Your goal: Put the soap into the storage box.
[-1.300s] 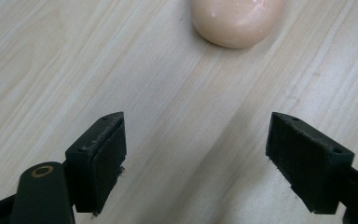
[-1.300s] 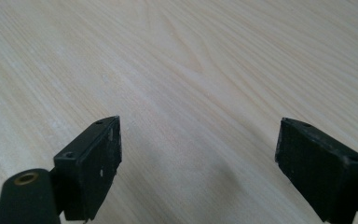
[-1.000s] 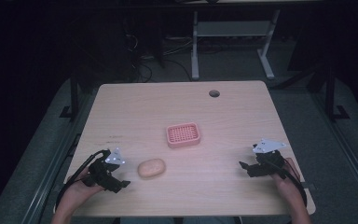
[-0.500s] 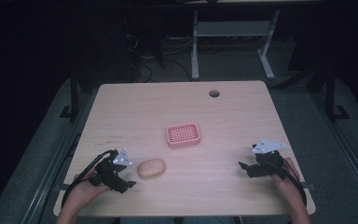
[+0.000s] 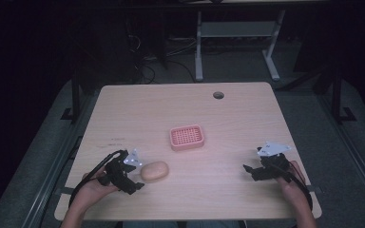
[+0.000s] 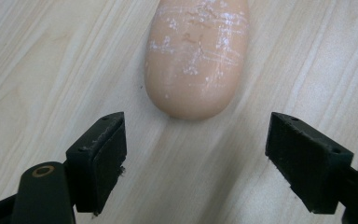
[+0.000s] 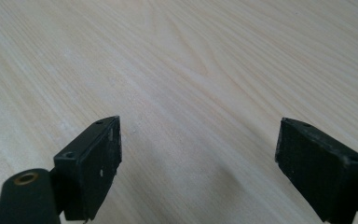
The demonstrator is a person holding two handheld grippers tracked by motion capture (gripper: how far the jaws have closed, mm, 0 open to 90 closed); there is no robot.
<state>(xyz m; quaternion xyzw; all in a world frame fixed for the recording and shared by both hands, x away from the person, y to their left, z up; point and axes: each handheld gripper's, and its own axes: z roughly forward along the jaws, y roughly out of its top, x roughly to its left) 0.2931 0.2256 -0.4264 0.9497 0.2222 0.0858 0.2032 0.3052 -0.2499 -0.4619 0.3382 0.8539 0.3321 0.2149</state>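
A tan oval soap bar [image 5: 154, 171] lies on the wooden table [image 5: 228, 123], near the front left. My left gripper [image 5: 134, 176] is open right beside its left end; in the left gripper view the soap bar [image 6: 196, 56] lies just ahead of the spread jaws, not between them. A pink slotted soap dish [image 5: 187, 137] sits at the table's middle, a little behind the soap. My right gripper [image 5: 251, 171] is open near the front right, with bare wood [image 7: 200, 93] between its jaws.
A round cable hole [image 5: 218, 95] is in the table's far right part. Dark floor, cables and a white desk frame [image 5: 199, 52] lie beyond the far edge. The table's front edge runs just behind both hands.
My left gripper has moved right toward the soap bar and now stands at its end. The right gripper has stayed nearly still.
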